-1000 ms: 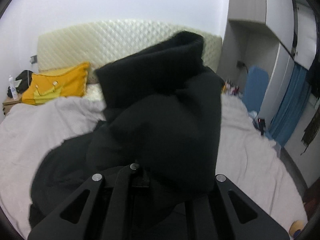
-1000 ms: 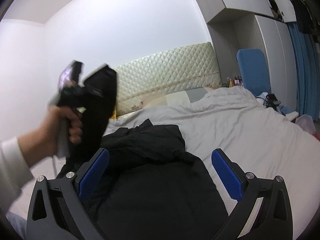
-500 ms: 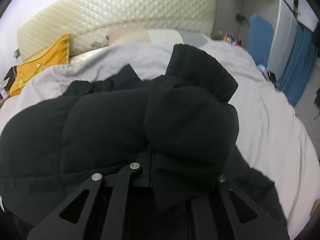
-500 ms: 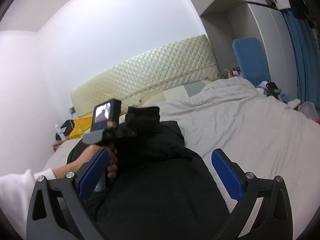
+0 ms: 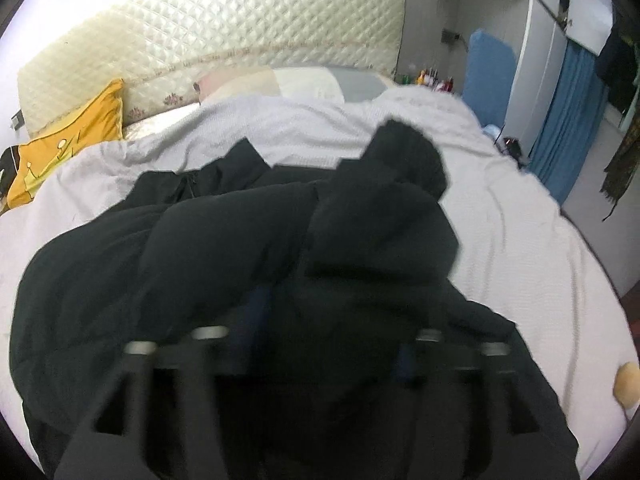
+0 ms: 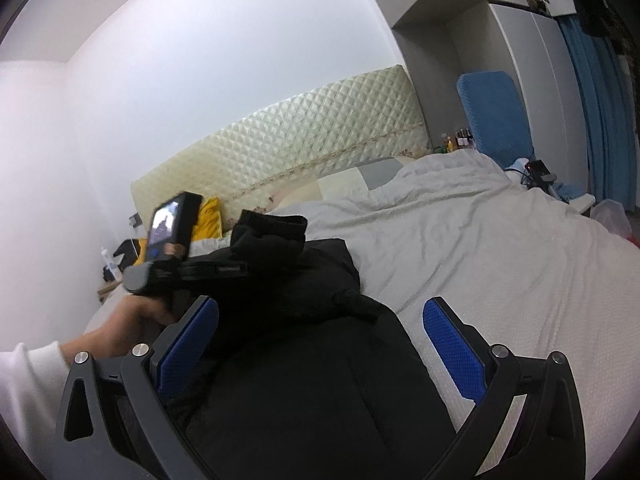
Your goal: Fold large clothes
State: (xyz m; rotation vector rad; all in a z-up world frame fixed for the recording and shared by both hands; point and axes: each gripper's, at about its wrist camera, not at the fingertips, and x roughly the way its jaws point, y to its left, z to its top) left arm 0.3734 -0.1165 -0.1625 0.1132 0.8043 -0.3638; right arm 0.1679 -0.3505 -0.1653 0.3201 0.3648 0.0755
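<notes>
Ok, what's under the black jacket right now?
The black jacket lies on the white bedspread, which shows all around it. Its folded-over sleeve rests on top. Whatever is directly beneath the jacket's bulk is covered and can't be seen.

Left wrist view: close above the black coat (image 5: pixel 240 264), tilted down, facing the headboard (image 5: pixel 240 40). Right wrist view: nearer level, from the bed's (image 6: pixel 500 248) foot edge, same direction. Both share coat, bed, headboard.
</notes>
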